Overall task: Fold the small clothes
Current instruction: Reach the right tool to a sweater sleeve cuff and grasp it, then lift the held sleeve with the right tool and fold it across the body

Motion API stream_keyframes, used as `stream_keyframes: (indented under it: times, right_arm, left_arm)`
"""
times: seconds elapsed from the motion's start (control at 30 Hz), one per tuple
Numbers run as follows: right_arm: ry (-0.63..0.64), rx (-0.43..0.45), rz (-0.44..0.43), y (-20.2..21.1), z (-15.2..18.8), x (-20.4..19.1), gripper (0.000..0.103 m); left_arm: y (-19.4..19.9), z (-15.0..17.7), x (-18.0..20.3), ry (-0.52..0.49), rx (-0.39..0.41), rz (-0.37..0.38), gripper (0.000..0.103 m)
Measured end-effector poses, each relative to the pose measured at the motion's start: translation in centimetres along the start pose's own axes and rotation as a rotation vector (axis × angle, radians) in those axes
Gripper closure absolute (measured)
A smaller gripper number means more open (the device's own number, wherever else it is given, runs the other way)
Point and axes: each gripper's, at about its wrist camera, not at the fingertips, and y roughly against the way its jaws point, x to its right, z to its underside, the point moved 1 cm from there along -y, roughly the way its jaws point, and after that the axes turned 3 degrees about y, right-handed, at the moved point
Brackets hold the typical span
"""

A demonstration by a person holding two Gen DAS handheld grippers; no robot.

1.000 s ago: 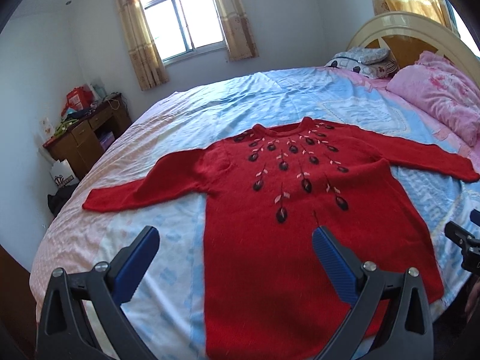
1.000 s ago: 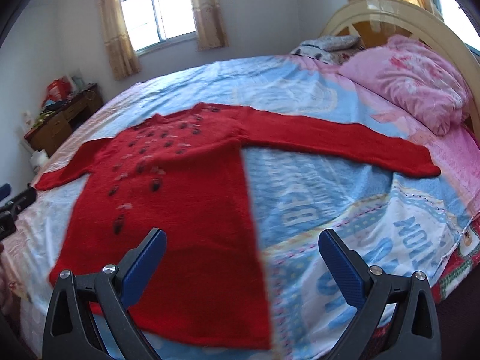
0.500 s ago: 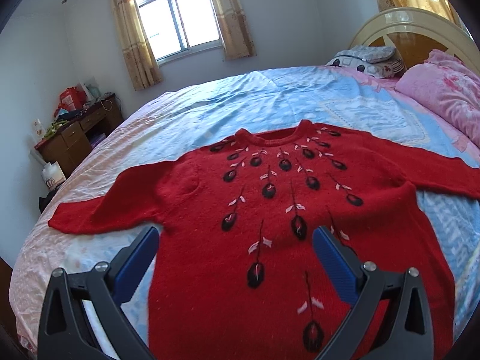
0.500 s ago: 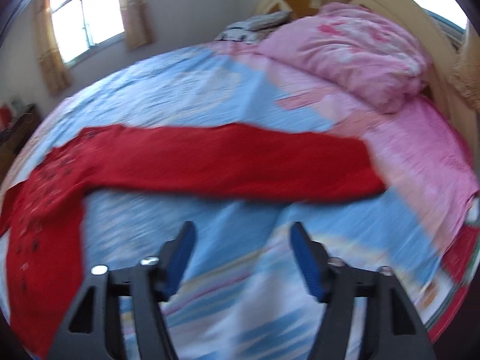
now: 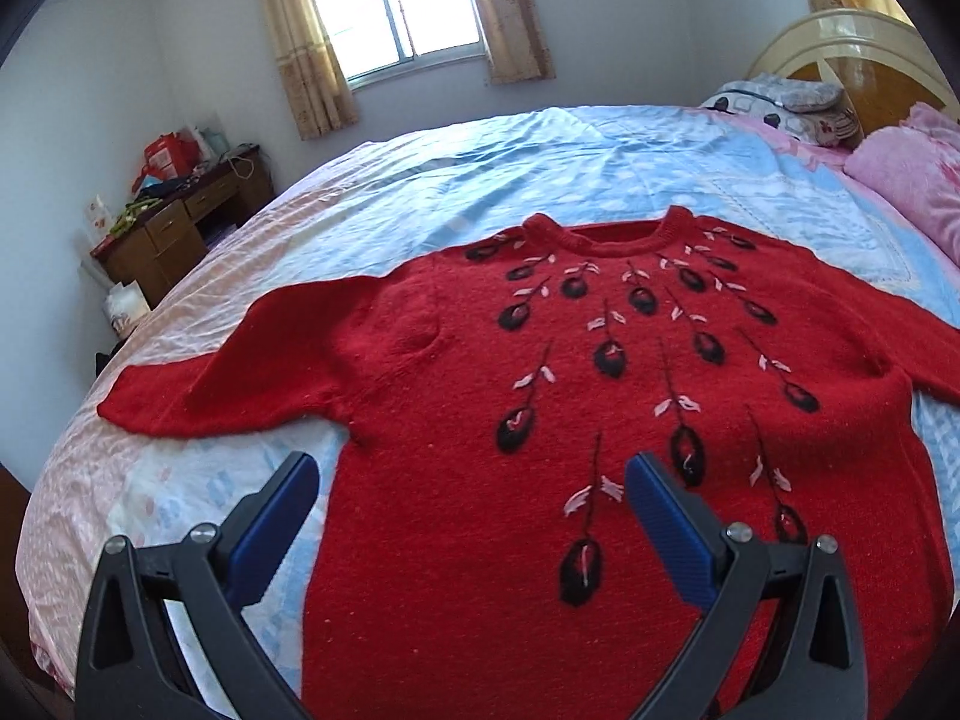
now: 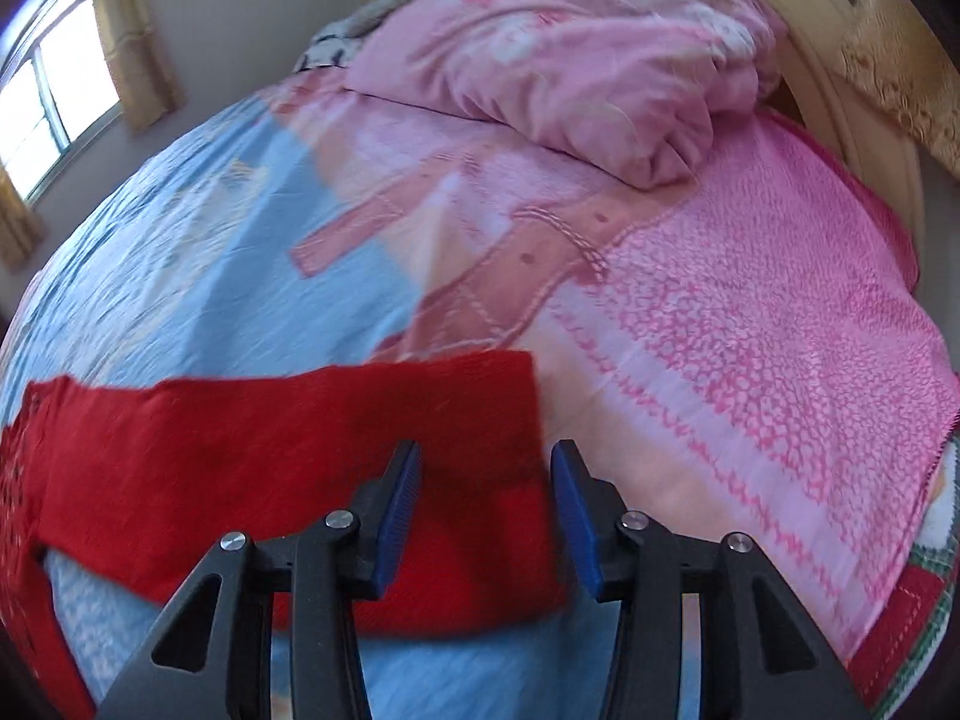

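- The left gripper (image 5: 468,480) hangs over the lower left part of the red sweater (image 5: 600,420), its blue fingers (image 5: 282,510) spread wide and holding nothing; one sits above the bedsheet, the other above the knit.
- The right gripper (image 6: 486,480) hovers at the cuff end of the sweater's sleeve (image 6: 288,438), fingers (image 6: 399,504) parted to a narrower gap with the red cuff between them; whether they touch the cloth I cannot tell, as this view is blurred.
- The sweater lies flat, front up, on the bed (image 5: 540,168), sleeves stretched to either side, black and pink flower stitching fanning down from the collar.
- The bedsheet is pale blue with pink patches; a pink textured cover (image 6: 750,300) lies toward the head end.
- A bunched pink quilt (image 6: 570,48) rests against the cream headboard (image 5: 852,54), with a patterned pillow (image 5: 786,102) beside it.
- Beyond the bed, a curtained window (image 5: 396,0) brightens the white wall, and a cluttered wooden table (image 5: 180,222) stands in the corner.
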Motion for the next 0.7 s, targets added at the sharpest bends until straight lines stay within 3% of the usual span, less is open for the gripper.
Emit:
stream_keyframes:
  times: [0.17,0.2,0.3,0.43,0.7]
  right_arm:
    - [-0.008,-0.006,-0.079,-0.7,-0.6,-0.1,0.057]
    - [-0.003,-0.004,-0.080,-0.7,-0.5,-0.2,0.062]
    - [0.001,-0.011,-0.130,-0.3,-0.2,-0.7,0.091]
    - [0.013,-0.020,-0.134,0.5,-0.2,-1.4,0.093]
    - [0.028,0.083,-0.180,6.7,-2.0,-3.8,0.093]
  left_arm:
    - [-0.5,0.2,0.0,0.018,-0.022,0.022,0.000]
    - [-0.5,0.3,0.1,0.021,-0.028,0.026,0.000]
    - [-0.6,0.6,0.0,0.029,-0.041,0.033,0.000]
    - [-0.3,0.8,-0.5,0.026,-0.036,0.023,0.000]
    - [0.1,1.1,-3.3,0.074,-0.029,-0.002,0.000]
